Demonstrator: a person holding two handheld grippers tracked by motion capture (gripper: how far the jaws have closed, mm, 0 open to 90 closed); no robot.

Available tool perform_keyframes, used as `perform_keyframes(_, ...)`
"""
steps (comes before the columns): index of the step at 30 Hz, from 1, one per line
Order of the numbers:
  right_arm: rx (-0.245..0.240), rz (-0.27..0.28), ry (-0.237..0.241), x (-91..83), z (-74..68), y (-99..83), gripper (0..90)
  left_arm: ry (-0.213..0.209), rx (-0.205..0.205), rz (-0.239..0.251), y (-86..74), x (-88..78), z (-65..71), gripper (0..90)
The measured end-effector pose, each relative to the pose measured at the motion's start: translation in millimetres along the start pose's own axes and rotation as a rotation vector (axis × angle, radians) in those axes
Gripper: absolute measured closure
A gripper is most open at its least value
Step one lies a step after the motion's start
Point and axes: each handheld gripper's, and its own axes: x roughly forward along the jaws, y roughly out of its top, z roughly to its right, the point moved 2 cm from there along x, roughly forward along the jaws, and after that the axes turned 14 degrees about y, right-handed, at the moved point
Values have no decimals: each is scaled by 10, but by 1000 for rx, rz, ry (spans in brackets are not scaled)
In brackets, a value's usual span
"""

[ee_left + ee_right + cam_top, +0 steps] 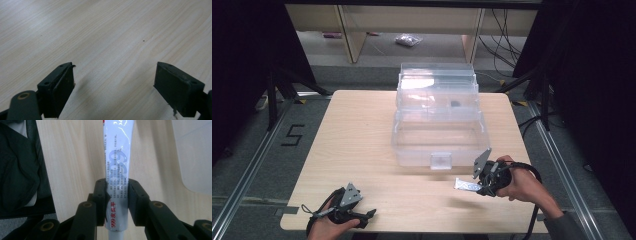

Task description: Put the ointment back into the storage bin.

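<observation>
- Tube (117, 165) clamped in right gripper (477, 186): jaws closed flat on both sides of it near the cap end, white tube with red and blue print sticking out past the tips.
- In the high view the tube points toward 9 o'clock from the gripper, lifted just off the table (362, 130), casting a shadow below.
- Tube sits at about 5 o'clock from the box (438, 125), near its front right corner, outside it.
- Box: clear plastic, tiered, lid up at 12 o'clock, front latch at 6 o'clock.
- One small dark item (456, 104) in the upper tier toward 1 o'clock; can't tell what it is. Lower bin looks bare.
- Left gripper (371, 214) at the table's 7 o'clock corner, low over the wood, jaws spread wide, nothing between them.
- Person's hand (522, 184) wraps the right gripper from 4 o'clock.
</observation>
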Motion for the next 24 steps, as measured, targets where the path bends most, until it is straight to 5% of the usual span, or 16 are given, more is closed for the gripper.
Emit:
perform_keyframes(4,-9,-11,-24,-164,27,51,710,-2,-8,0,-1,2,8,158)
perform_keyframes(5,21,3,-19,-193,11,67,710,6,-23,11,2,13,16,158)
perform_keyframes(6,-10,1,-23,-226,37,85,710,5,-38,17,4,12,22,158)
perform_keyframes(8,-3,-22,-41,-299,64,111,710,-4,1,-1,2,-4,-1,158)
perform_keyframes(9,-17,-10,-33,-321,78,132,710,-2,0,1,1,-1,1,158)
perform_keyframes(10,21,-10,-33,-352,67,142,710,0,0,0,0,-1,0,158)
perform_keyframes(12,-20,-12,-31,-392,136,182,710,-1,-2,1,2,-4,1,158)
perform_keyframes(14,12,-21,-38,-435,169,208,710,-4,0,-1,1,-2,0,158)
perform_keyframes(19,-46,-12,-53,-537,323,294,709,-8,-8,0,0,2,6,158)
perform_keyframes(20,0,-17,-57,-557,318,299,710,-6,-4,-1,0,-1,4,158)
perform_keyframes(24,-10,-12,-62,-622,433,344,709,-5,1,0,2,-3,-2,158)
